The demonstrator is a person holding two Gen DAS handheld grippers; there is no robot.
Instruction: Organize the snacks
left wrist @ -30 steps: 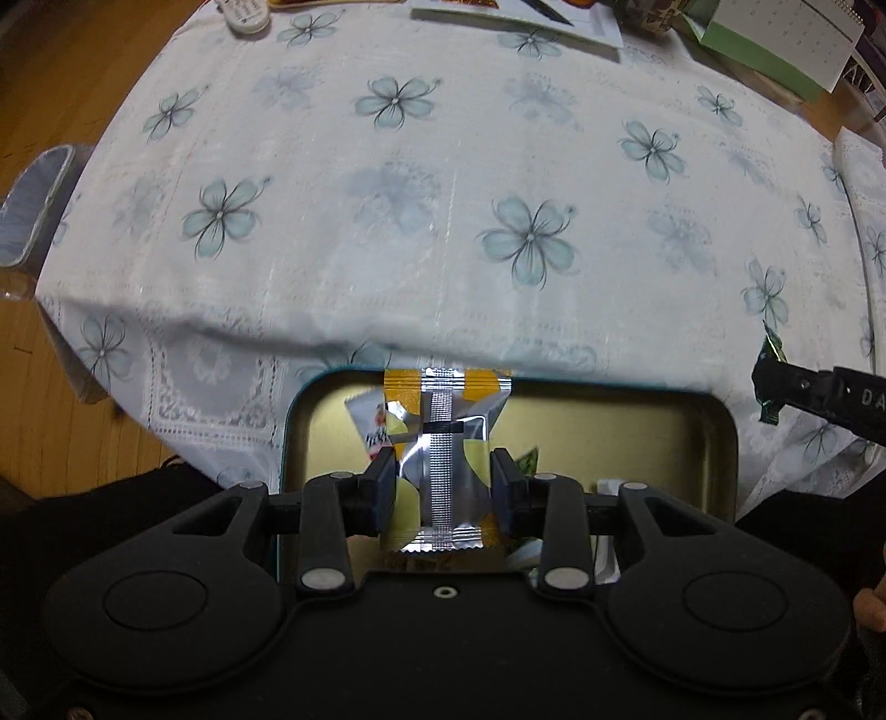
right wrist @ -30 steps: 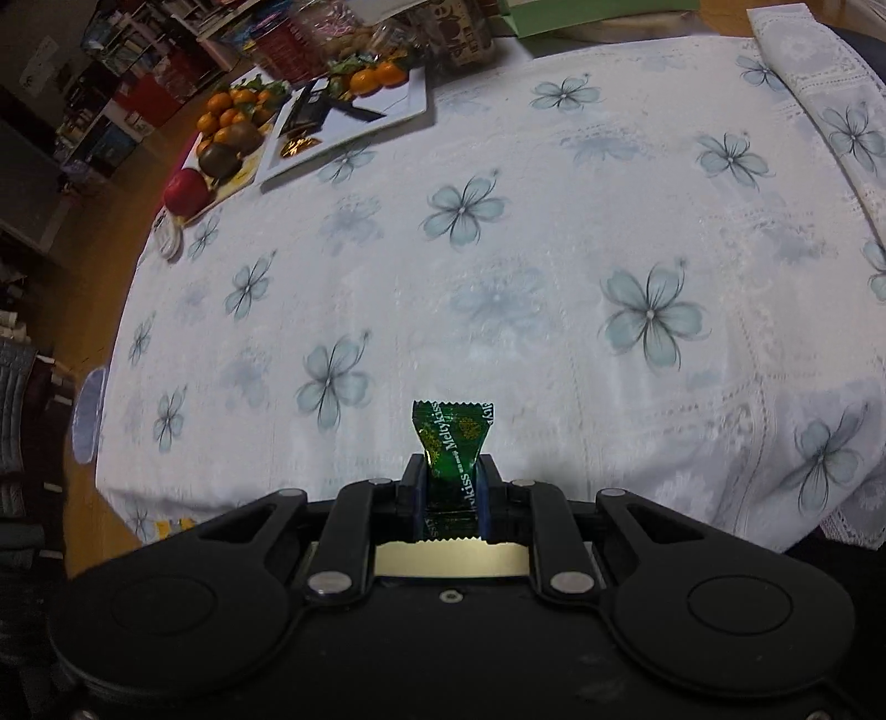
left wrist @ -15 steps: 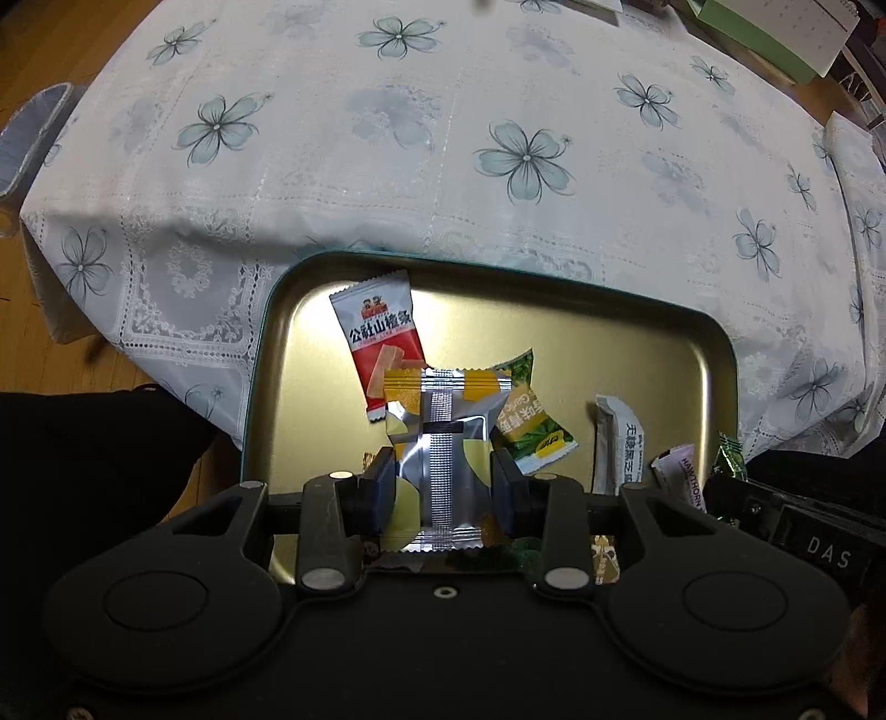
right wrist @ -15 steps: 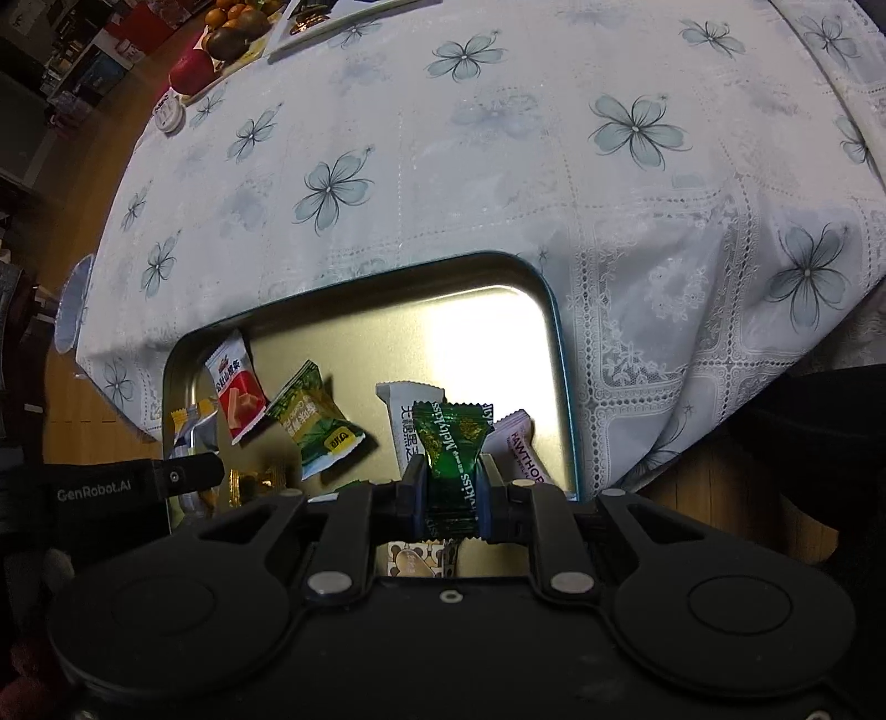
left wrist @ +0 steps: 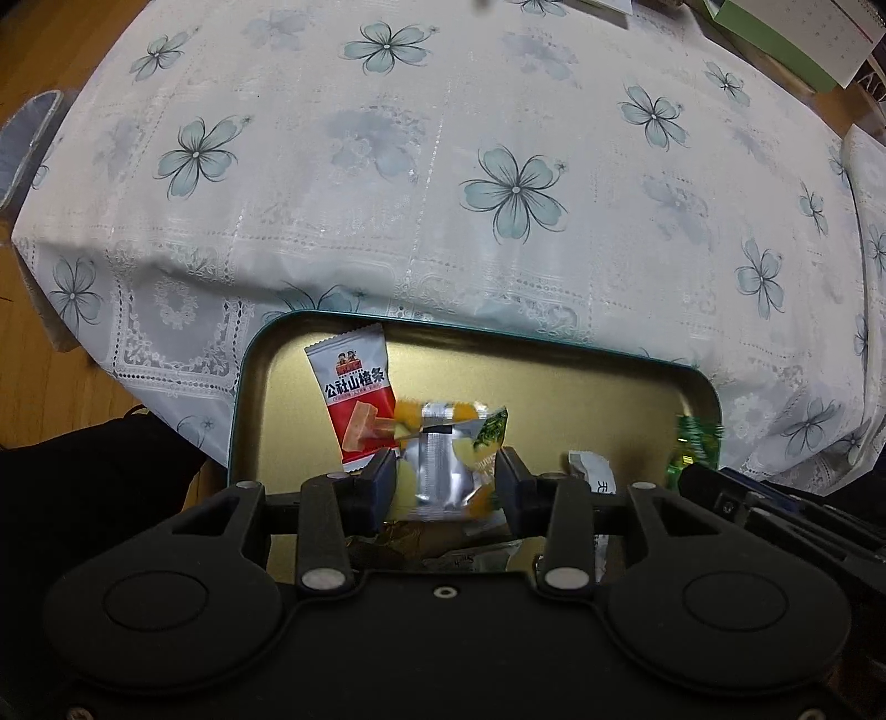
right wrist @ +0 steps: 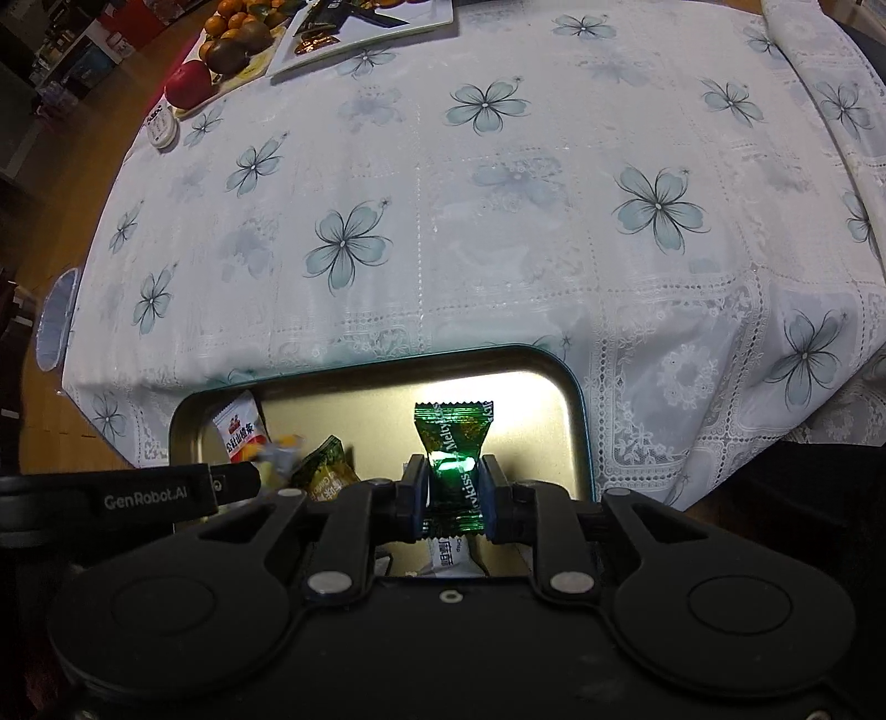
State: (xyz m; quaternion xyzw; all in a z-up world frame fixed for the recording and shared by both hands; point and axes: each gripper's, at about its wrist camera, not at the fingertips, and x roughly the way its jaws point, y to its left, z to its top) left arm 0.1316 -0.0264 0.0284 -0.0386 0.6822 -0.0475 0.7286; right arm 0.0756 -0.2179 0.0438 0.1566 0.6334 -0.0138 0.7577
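Observation:
A gold tin tray with a teal rim (left wrist: 637,399) (right wrist: 531,387) sits below the table edge and holds several wrapped snacks. My left gripper (left wrist: 446,479) stands open over the tray; a silver and yellow snack packet (left wrist: 443,471) sits blurred between its spread fingers, apart from the pads. A red and white snack packet (left wrist: 354,399) (right wrist: 238,429) lies at the tray's far left. My right gripper (right wrist: 454,487) is shut on a green Meltykiss candy (right wrist: 451,437), held over the tray's right half. That candy shows blurred in the left wrist view (left wrist: 692,443).
A white floral tablecloth (right wrist: 470,232) covers the table beyond the tray. A fruit plate (right wrist: 232,44), a white tray (right wrist: 360,27) and a small white jar (right wrist: 160,124) stand at the far left. A green box (left wrist: 775,44) is far right.
Both grippers moved back from the table to over the tray. The left jaws have opened wider and the silver and yellow packet is slipping free. The right gripper still holds the green candy.

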